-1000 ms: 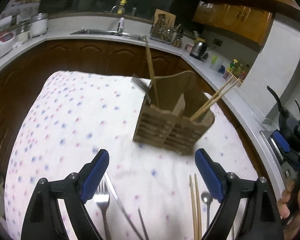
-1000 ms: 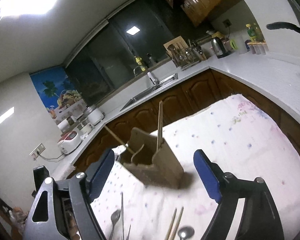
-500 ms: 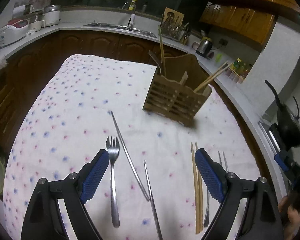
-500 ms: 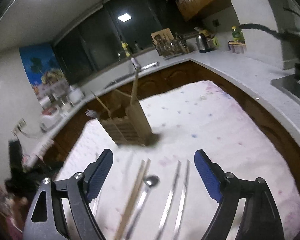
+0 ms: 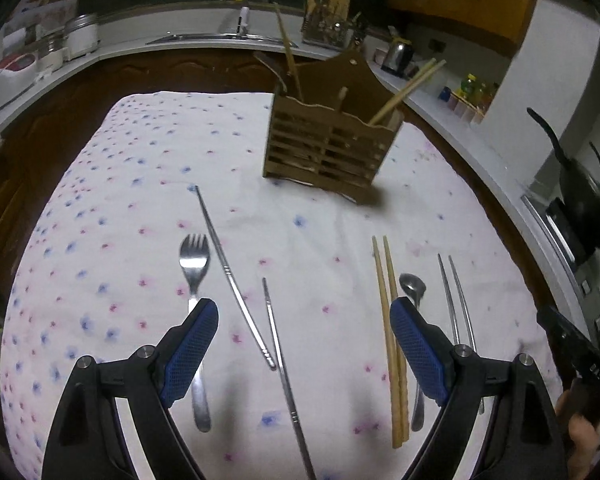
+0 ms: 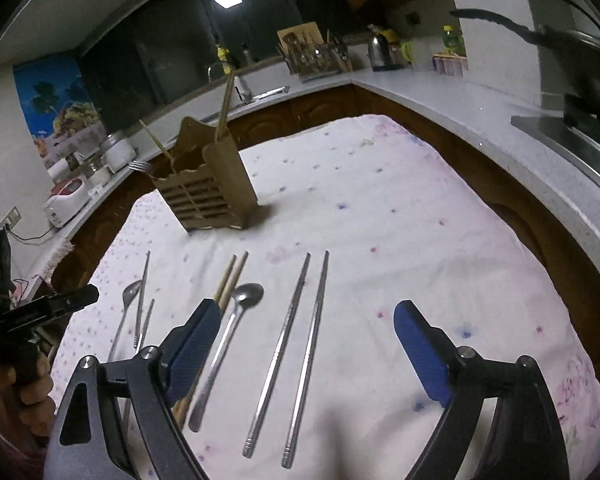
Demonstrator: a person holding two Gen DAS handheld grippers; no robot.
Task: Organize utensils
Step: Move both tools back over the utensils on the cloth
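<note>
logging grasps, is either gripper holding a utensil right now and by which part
Nothing is held. The left gripper and right gripper are both open and empty above the utensils on the cloth.

Both tools pulled back from holder [image 5: 332, 140]; more utensils now in view.

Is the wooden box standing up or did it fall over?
Standing up. The wooden box sits flat on the tablecloth, with chopsticks poking out its open top.

Both tongs, left [image 5: 304, 344] and right [image 6: 307, 342], wear black frames, silver screws, textured blue pads [image 5: 188, 354]; bare fingers [image 6: 32, 396] show.
</note>
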